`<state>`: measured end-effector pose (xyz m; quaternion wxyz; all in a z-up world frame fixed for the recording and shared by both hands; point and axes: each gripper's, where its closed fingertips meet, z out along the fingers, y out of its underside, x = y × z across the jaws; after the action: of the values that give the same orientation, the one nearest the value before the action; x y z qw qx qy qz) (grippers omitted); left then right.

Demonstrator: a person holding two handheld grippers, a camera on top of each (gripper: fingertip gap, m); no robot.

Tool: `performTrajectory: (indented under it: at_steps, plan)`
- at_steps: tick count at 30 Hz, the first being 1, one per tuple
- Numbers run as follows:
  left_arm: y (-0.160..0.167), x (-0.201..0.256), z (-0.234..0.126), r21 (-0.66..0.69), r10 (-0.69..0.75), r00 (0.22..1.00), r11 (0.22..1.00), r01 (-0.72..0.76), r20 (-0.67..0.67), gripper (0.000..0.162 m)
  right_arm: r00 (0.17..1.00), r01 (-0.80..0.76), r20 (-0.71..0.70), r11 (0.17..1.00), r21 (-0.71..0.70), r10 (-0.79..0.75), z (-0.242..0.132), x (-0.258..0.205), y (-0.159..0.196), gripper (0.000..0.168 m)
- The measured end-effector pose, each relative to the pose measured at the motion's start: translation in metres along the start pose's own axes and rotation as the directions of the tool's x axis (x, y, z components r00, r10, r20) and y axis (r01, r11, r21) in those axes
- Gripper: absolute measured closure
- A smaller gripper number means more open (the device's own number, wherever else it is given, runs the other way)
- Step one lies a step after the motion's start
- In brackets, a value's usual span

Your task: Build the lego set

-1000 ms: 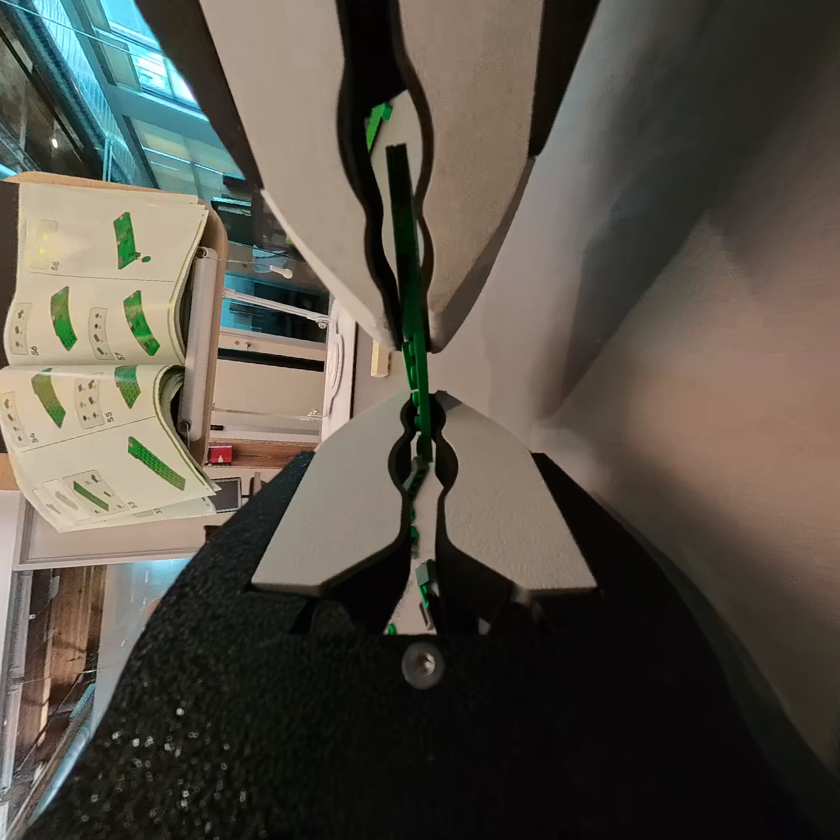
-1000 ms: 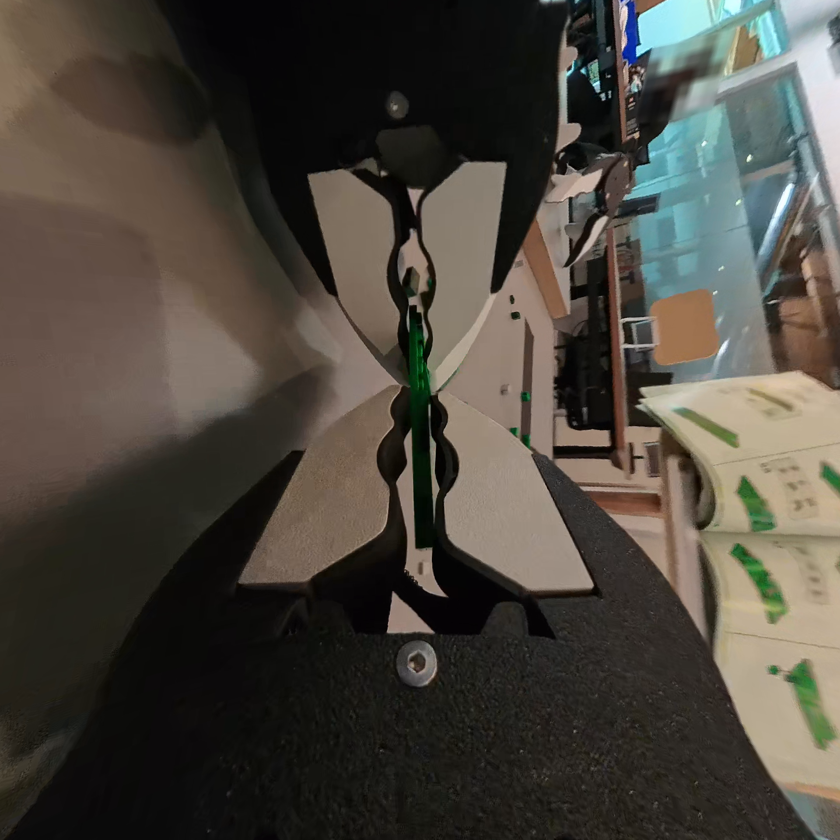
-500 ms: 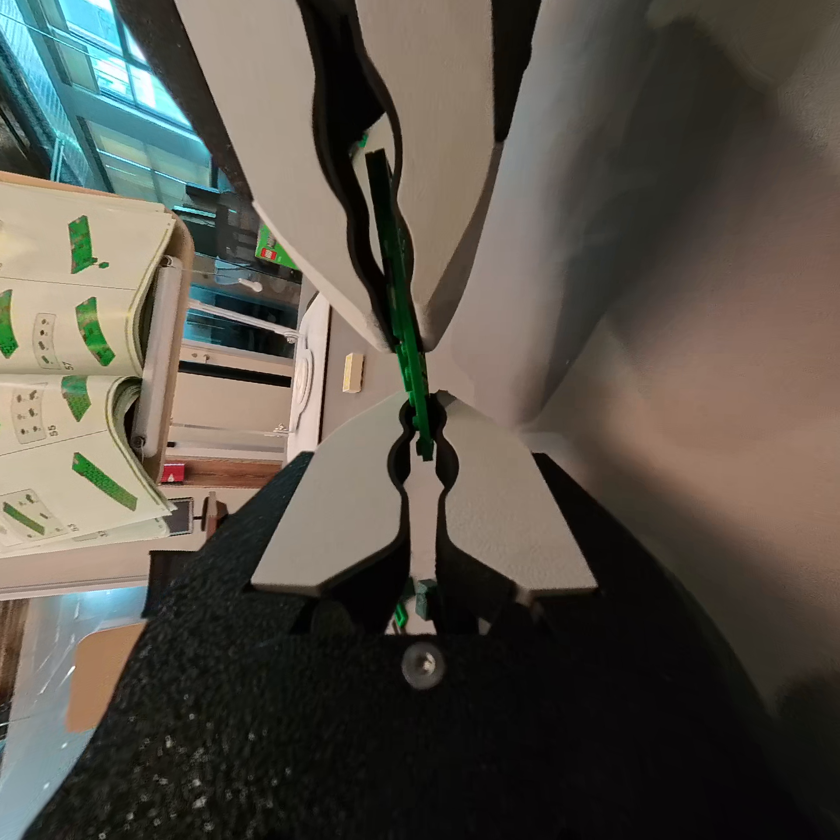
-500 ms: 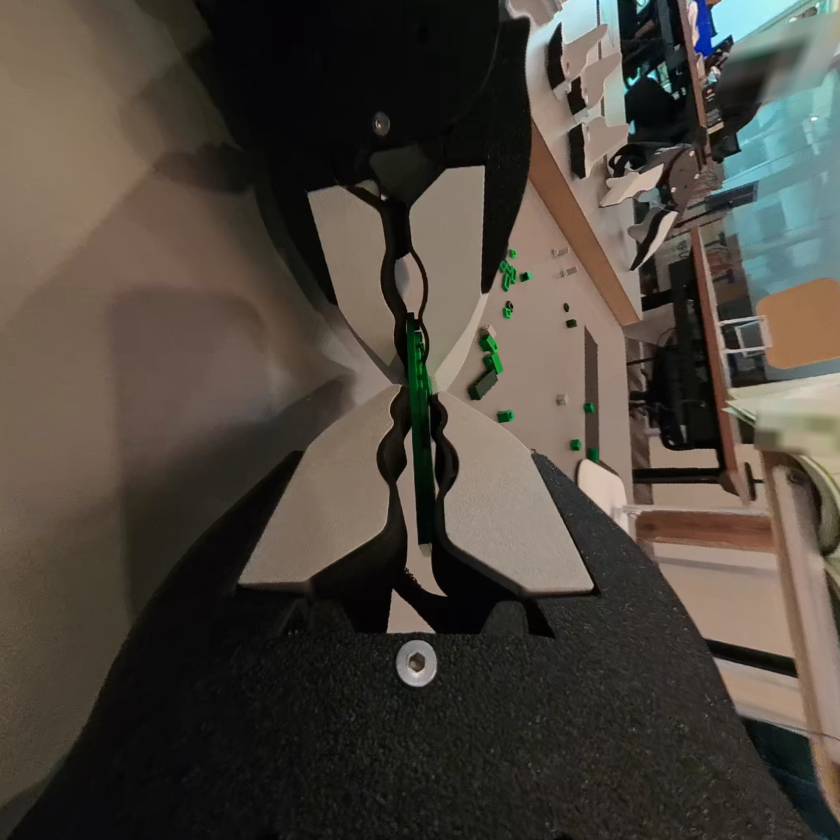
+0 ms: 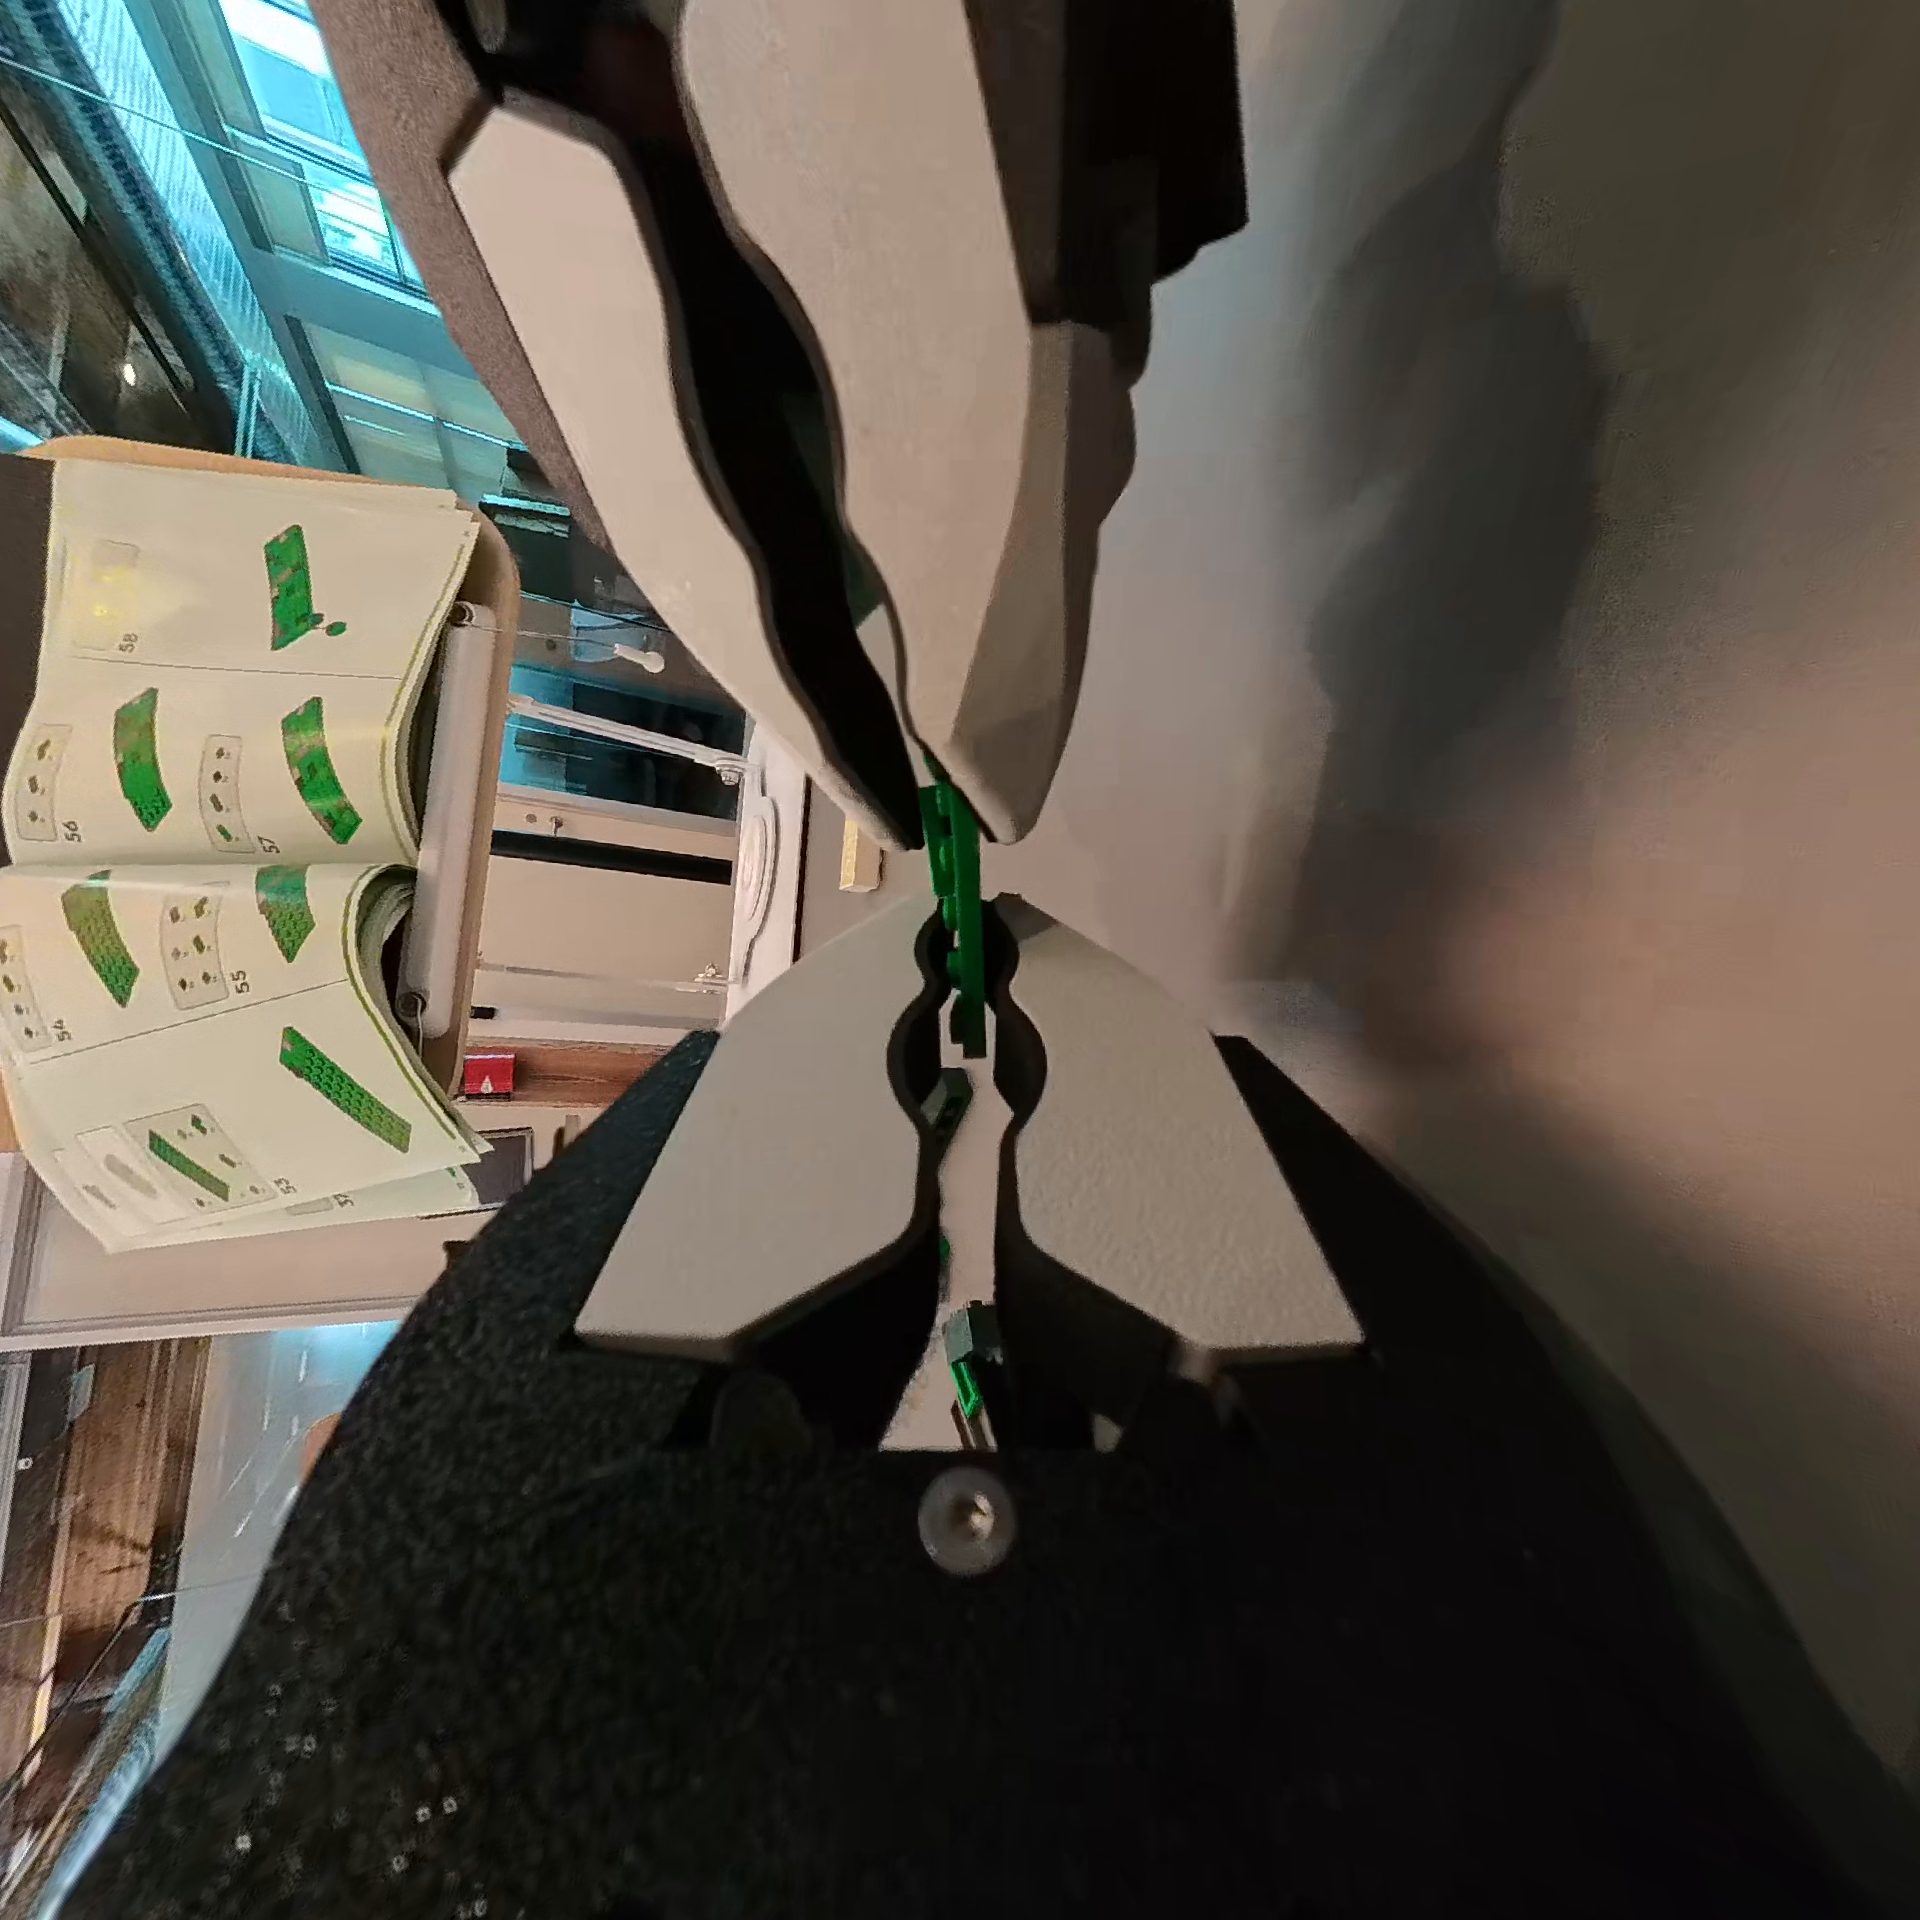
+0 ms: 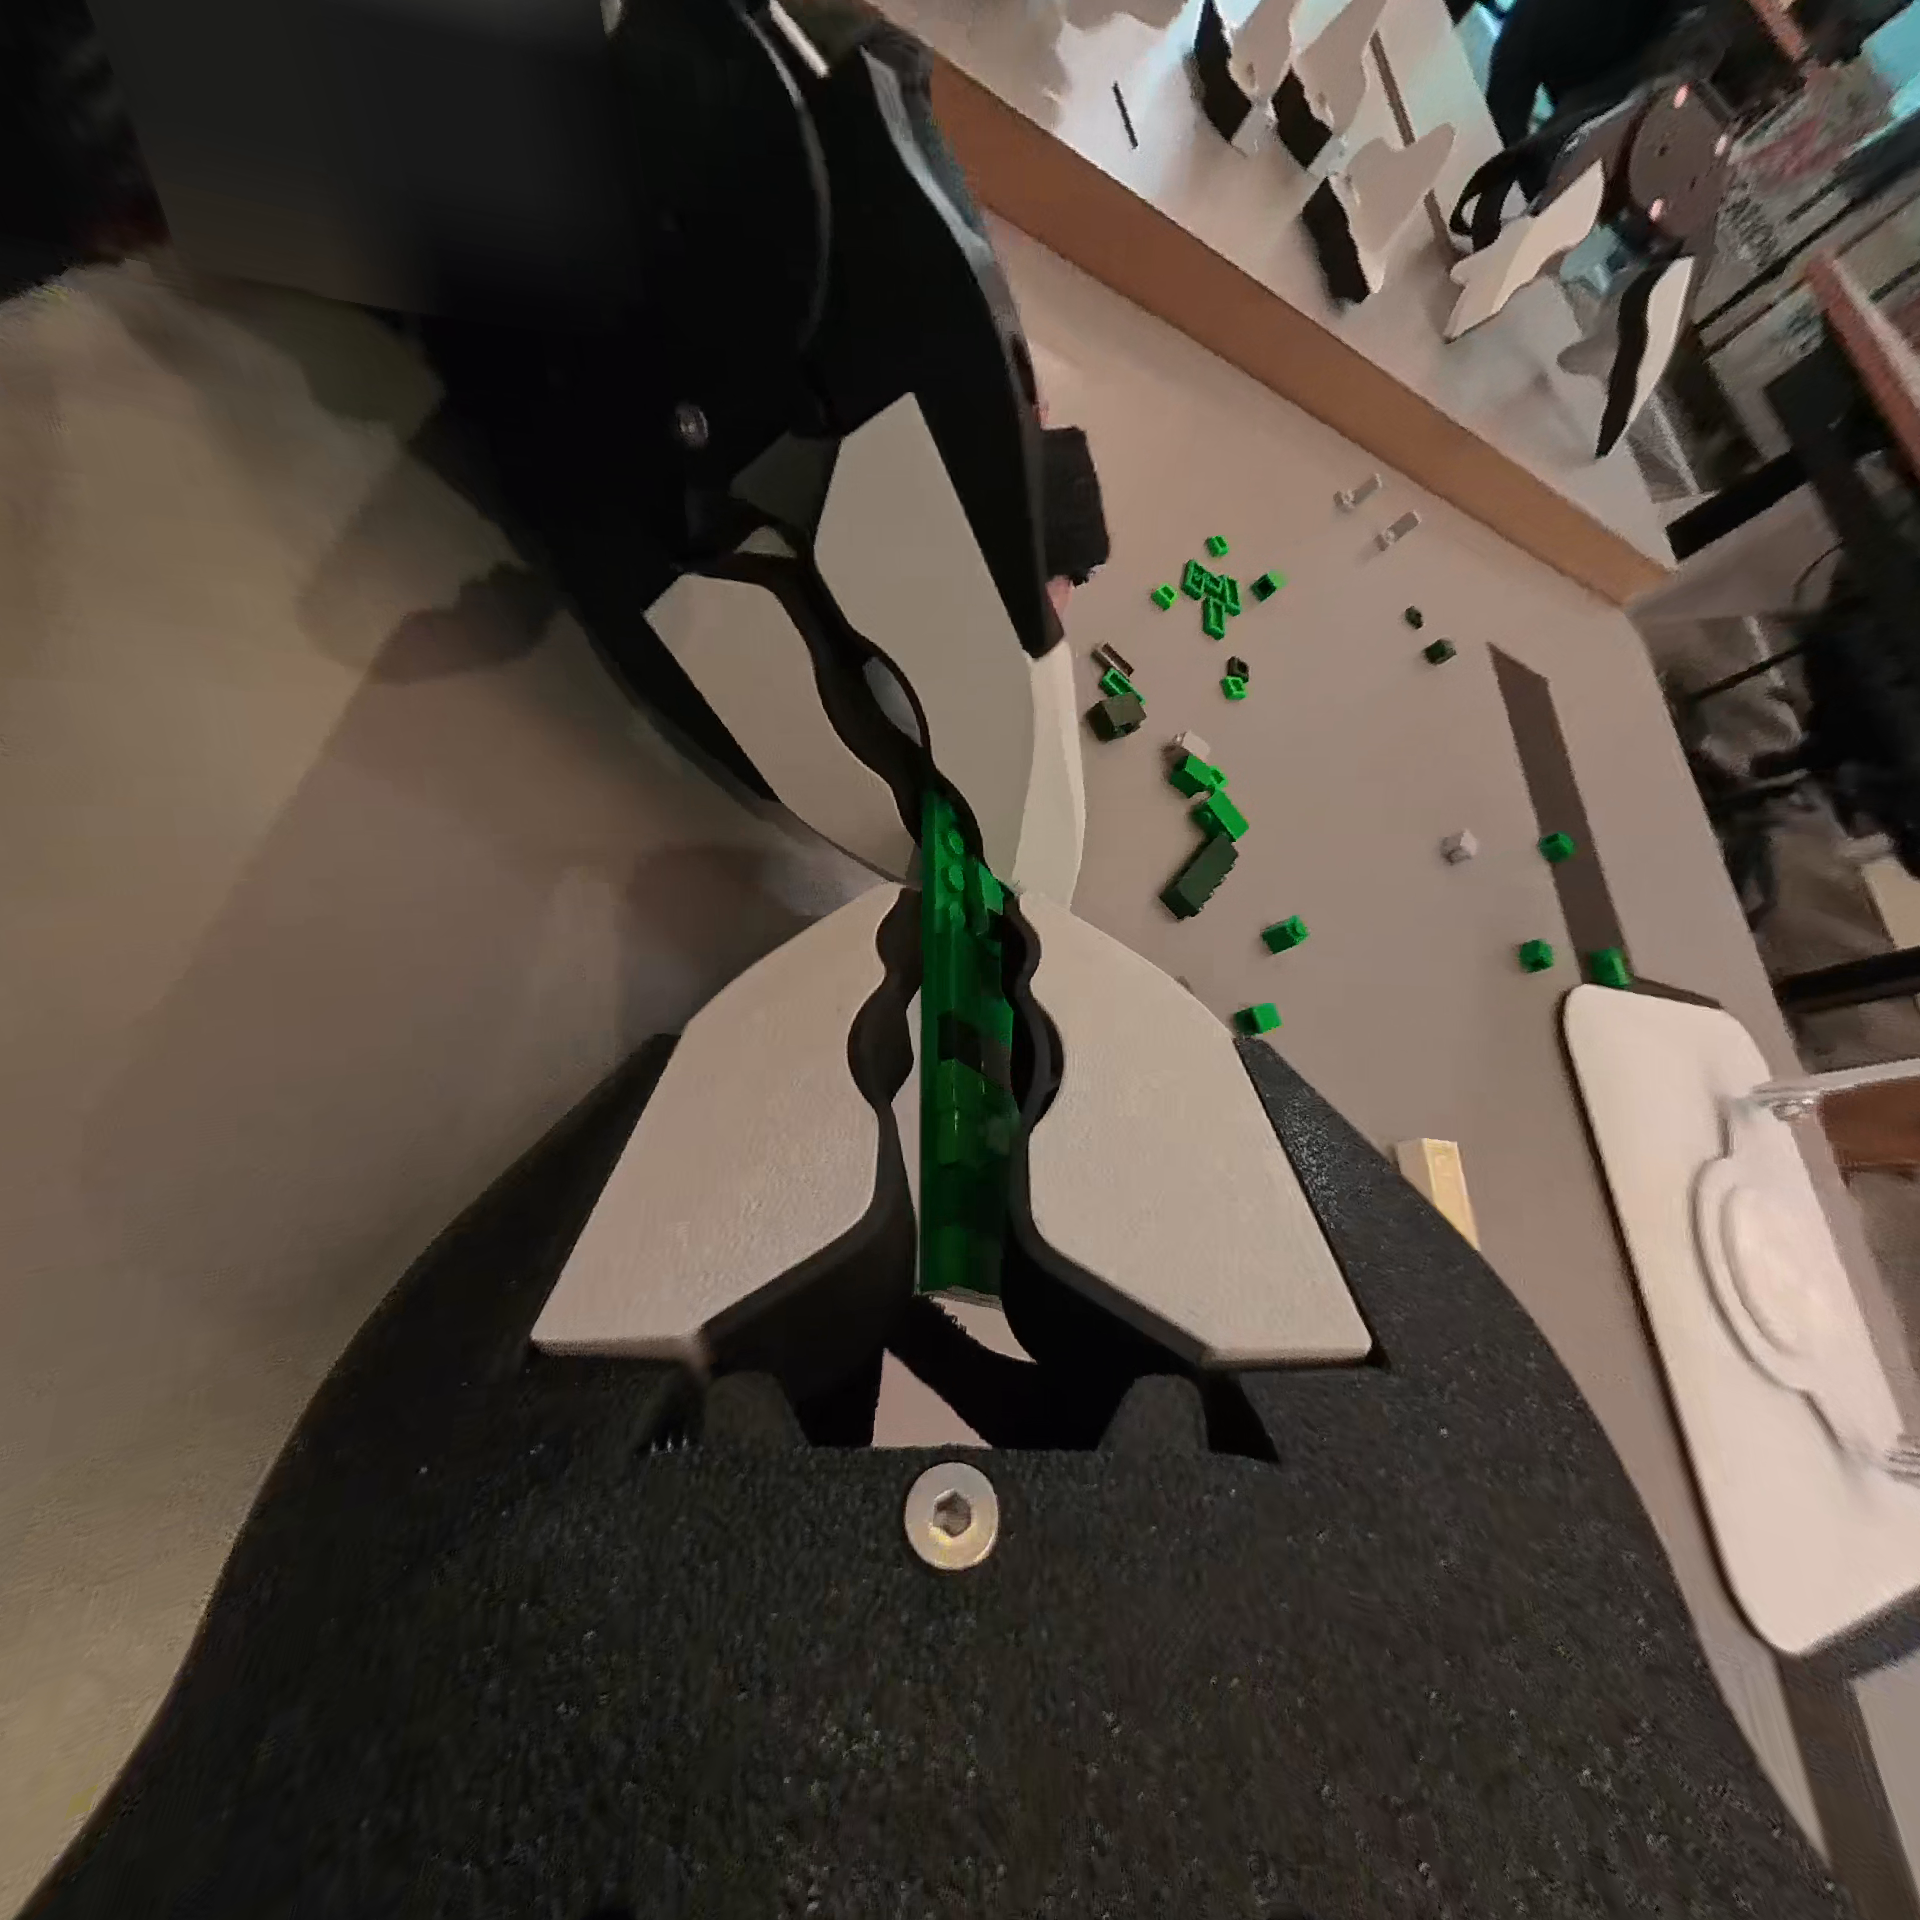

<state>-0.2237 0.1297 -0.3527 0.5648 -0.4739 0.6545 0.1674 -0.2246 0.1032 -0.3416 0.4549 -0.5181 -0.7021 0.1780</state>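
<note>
Both hand-held grippers meet tip to tip: the left hand-held gripper (image 5: pixel 961 920) pinches one end of the green lego plate (image 6: pixel 961 1049), the right hand-held gripper (image 6: pixel 951 914) clamps the other, above the counter (image 6: pixel 1382 790). Loose green bricks (image 6: pixel 1205 831) lie scattered there, too many to count. One open instruction booklet (image 5: pixel 229 831) stands propped at left.

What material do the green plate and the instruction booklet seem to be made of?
The green plate, clamped between both claws, looks like glossy hard plastic: moulded studs, saturated colour, sharp edges. The instruction booklet looks like printed paper, probably slightly coated: thin pages curl and fan at the open edge.
</note>
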Motion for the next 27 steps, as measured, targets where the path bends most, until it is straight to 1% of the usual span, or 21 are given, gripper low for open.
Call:
performTrajectory:
  at_steps: [3,8,12,18,22,24,27]
  plan:
    - [0.0008,0.0013,0.0005,-0.002,-0.015,1.000,1.000,0.015,-0.013,0.158,1.000,0.012,-0.003,1.000,-0.011,-0.012,0.0008,-0.0002,0.0011,0.155]
    - [-0.0007,0.0014,0.0008,0.007,-0.042,0.999,0.999,0.042,-0.021,0.158,0.996,0.089,-0.029,0.996,-0.016,-0.089,-0.0010,0.0009,0.0010,0.156]
    - [0.0005,-0.0012,0.0001,0.005,-0.047,0.999,0.999,0.047,-0.008,0.158,0.981,0.175,-0.080,0.983,-0.057,-0.179,-0.0008,0.0036,0.0002,0.157]
    - [-0.0016,-0.0002,0.0000,0.017,-0.053,0.998,0.998,0.053,-0.016,0.158,0.967,0.234,-0.080,0.966,-0.111,-0.243,-0.0034,0.0032,0.0010,0.158]
    - [-0.0013,-0.0016,-0.0004,0.018,-0.065,0.998,0.998,0.065,-0.013,0.158,0.964,0.240,-0.090,0.963,-0.123,-0.252,-0.0038,0.0051,0.0002,0.158]
    - [-0.0007,-0.0017,-0.0008,0.015,-0.064,0.998,0.998,0.064,-0.011,0.157,0.972,0.210,-0.084,0.970,-0.125,-0.221,-0.0040,0.0057,0.0000,0.158]
    - [-0.0023,-0.0049,-0.0024,0.027,-0.077,0.997,0.997,0.076,0.002,0.157,0.985,0.147,-0.076,0.985,-0.086,-0.154,-0.0060,0.0074,-0.0032,0.159]
